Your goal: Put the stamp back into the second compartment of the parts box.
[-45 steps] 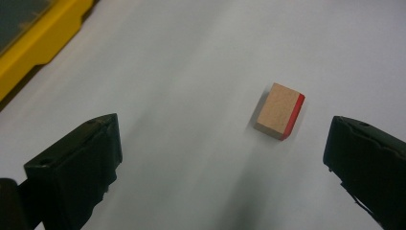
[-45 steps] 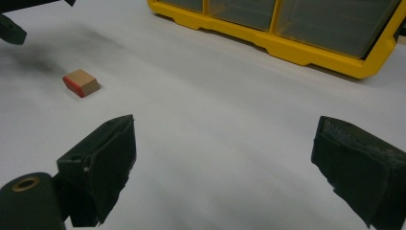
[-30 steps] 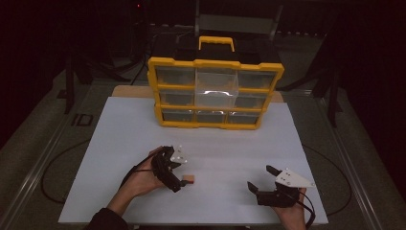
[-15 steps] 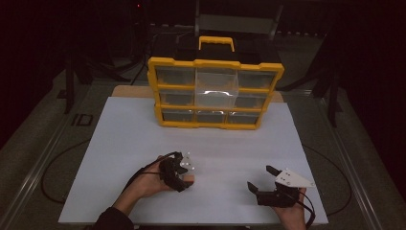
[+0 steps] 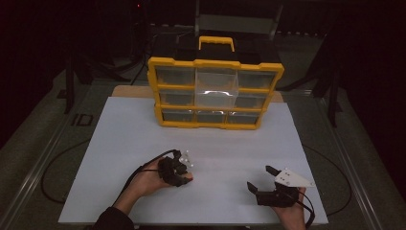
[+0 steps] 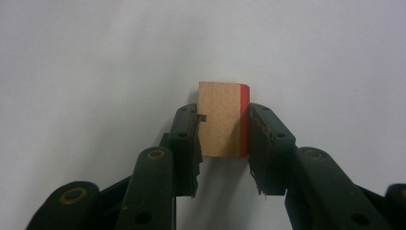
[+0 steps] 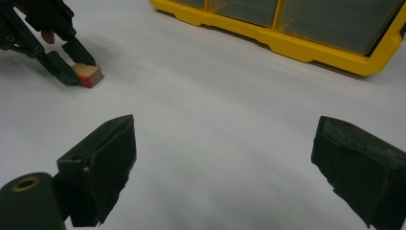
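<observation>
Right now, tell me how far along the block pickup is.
Done: the left gripper has just closed its jaws onto the small wooden block. In hand: the block, gripped but resting on the white table. Left: lifting it; the yellow organizer stands shut, and the right gripper waits open.

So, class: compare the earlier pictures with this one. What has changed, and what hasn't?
The left gripper has just closed its jaws on the small wooden block, which lies on the white table. The right gripper, open, and the yellow organiser case stayed put.
</observation>
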